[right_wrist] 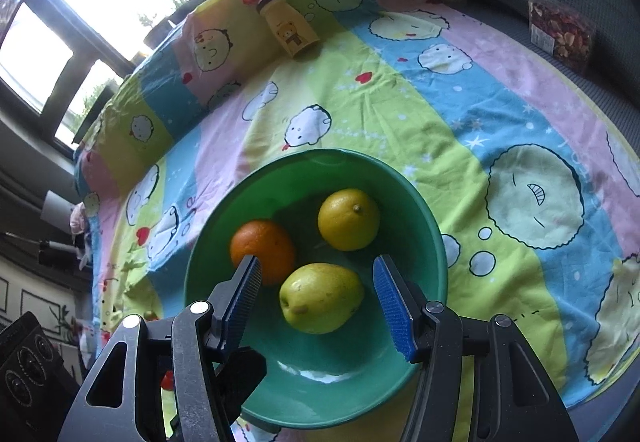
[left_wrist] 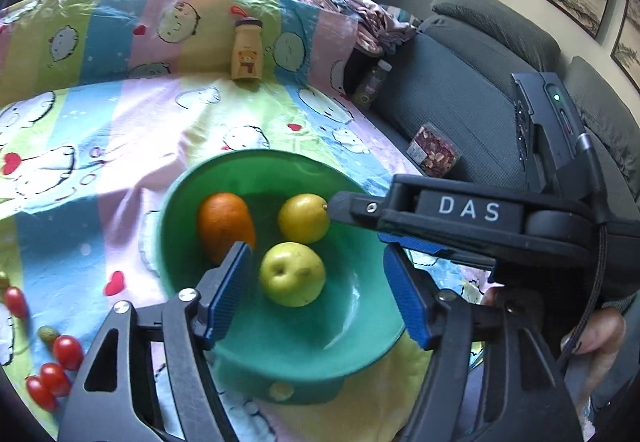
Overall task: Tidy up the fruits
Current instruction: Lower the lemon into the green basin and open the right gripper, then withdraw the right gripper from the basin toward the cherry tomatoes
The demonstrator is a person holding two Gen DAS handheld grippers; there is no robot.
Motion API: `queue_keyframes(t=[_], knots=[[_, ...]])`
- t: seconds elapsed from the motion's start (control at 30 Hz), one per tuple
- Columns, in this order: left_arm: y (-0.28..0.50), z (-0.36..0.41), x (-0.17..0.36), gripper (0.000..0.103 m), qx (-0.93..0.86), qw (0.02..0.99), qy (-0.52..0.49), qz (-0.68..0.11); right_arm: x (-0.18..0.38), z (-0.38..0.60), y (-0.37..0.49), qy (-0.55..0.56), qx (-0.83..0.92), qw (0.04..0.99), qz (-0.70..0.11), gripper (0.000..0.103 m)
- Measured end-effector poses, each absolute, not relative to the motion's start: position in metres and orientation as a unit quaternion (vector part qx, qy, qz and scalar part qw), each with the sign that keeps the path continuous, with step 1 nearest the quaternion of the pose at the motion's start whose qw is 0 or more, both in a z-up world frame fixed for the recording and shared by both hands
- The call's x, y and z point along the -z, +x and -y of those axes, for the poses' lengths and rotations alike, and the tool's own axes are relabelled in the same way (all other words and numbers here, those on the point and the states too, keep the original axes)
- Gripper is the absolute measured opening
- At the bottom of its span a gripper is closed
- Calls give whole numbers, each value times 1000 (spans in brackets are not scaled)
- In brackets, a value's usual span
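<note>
Patterned cloth (right_wrist: pixel 420 114); pear (right_wrist: pixel 321 298) lengthwise left-right.

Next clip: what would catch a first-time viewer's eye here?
The green bowl in the middle of the pastel cartoon bedsheet, holding an orange, a lemon and a green pear. Both open grippers, left and right, hover over the pear. Cherry tomatoes lie loose left of the bowl.
</note>
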State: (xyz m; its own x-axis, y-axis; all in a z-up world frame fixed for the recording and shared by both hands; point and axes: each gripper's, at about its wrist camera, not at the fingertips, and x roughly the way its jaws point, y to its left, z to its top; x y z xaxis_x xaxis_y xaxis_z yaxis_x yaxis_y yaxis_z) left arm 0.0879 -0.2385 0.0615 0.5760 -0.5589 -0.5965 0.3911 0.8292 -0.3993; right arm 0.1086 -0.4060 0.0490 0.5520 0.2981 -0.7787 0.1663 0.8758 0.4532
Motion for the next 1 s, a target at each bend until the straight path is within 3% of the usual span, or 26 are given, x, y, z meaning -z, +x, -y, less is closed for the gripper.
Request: queue_keyframes(t=[0.13,0.53,1.0], knots=[[76,206,-71,80,242,892,-117,-363,-66,389,103,233,-53,861,-450,65],[42,107,-71,89,135,911,-111,-373,-97,320,93,196,-123,887,-399,82],[32,27,-16,89,46,891,-157,-423,-67,230,81,78,-162,897,-404,82]])
